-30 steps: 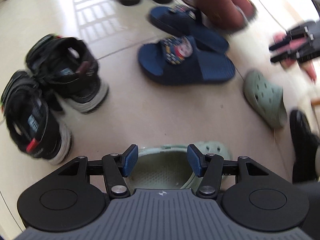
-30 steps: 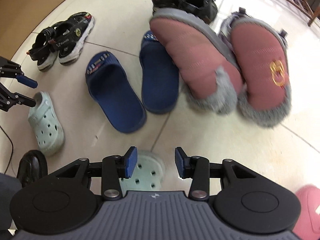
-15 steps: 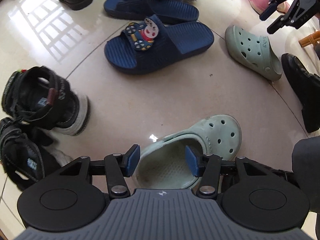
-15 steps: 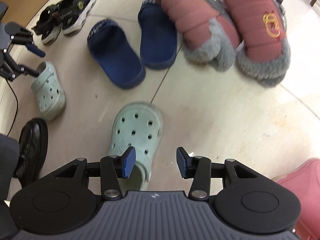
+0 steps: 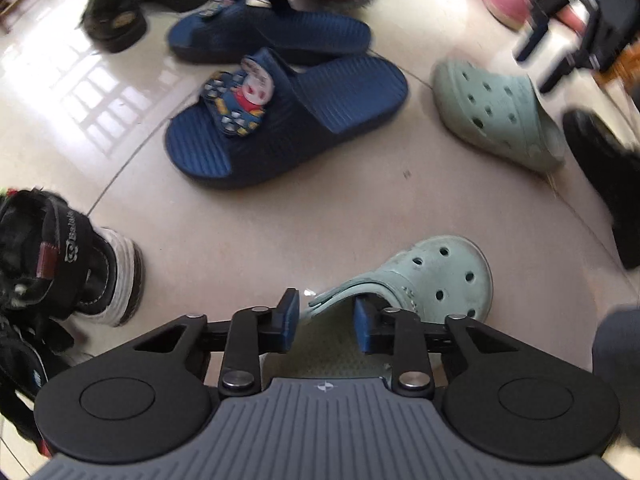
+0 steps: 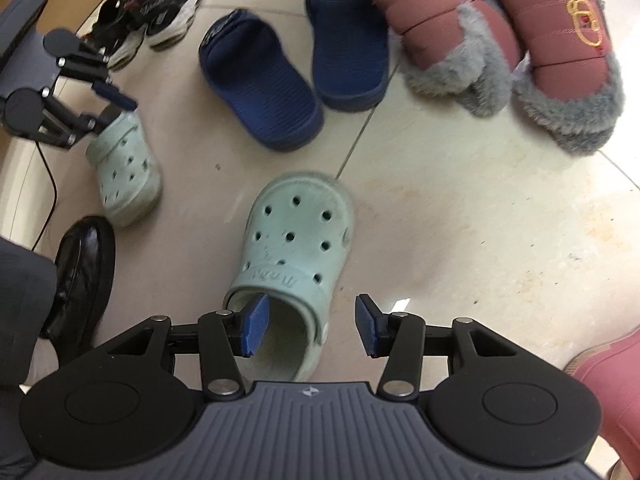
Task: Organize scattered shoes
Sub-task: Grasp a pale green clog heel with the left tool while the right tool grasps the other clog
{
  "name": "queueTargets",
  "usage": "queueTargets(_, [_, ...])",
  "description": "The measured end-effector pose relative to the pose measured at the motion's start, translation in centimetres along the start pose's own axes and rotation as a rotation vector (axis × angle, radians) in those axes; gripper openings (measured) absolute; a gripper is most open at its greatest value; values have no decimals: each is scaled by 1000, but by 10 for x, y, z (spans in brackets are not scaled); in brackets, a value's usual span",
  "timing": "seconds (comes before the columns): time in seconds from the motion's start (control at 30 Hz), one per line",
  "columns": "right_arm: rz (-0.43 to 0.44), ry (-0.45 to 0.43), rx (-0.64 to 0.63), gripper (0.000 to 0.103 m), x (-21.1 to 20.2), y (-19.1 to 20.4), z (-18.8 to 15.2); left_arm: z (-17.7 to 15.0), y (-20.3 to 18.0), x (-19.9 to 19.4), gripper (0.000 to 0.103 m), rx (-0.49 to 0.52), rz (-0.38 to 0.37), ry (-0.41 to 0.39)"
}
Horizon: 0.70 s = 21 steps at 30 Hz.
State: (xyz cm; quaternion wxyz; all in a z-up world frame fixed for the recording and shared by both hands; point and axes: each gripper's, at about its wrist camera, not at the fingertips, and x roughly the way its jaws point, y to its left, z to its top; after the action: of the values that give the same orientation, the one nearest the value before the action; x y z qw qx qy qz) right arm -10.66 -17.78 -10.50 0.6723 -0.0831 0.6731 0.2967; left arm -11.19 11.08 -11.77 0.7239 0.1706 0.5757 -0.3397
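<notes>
Two pale green clogs lie apart at lower centre on the tiled floor (image 6: pixel 460 200). The left gripper (image 5: pixel 326 318) is closing on one clog (image 5: pixel 436 276) at its wall; the right gripper (image 6: pixel 308 326), jaws spread, straddles the other clog (image 6: pixel 296 248), probably to pair them.

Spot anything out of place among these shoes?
The mint pair is split: the near mint clog and the far mint clog lie apart with toes pointing roughly opposite ways, unlike the blue slides, which lie side by side. No damage visible.
</notes>
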Motion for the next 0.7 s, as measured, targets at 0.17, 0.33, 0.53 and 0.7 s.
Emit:
queueTargets(0.17, [-18, -3, 33, 53, 8, -2, 0, -2, 19, -1, 20, -300, 16, -42])
queueTargets(0.33, [-31, -28, 80, 42, 12, -6, -1, -5, 26, -4, 20, -555, 55, -61])
queueTargets(0.53, [-79, -60, 83, 41, 14, -10, 3, -3, 19, -3, 20, -715, 35, -57])
queueTargets(0.7, [-127, -99, 117, 23, 18, -21, 15, 7, 2, 7, 19, -747, -12, -41])
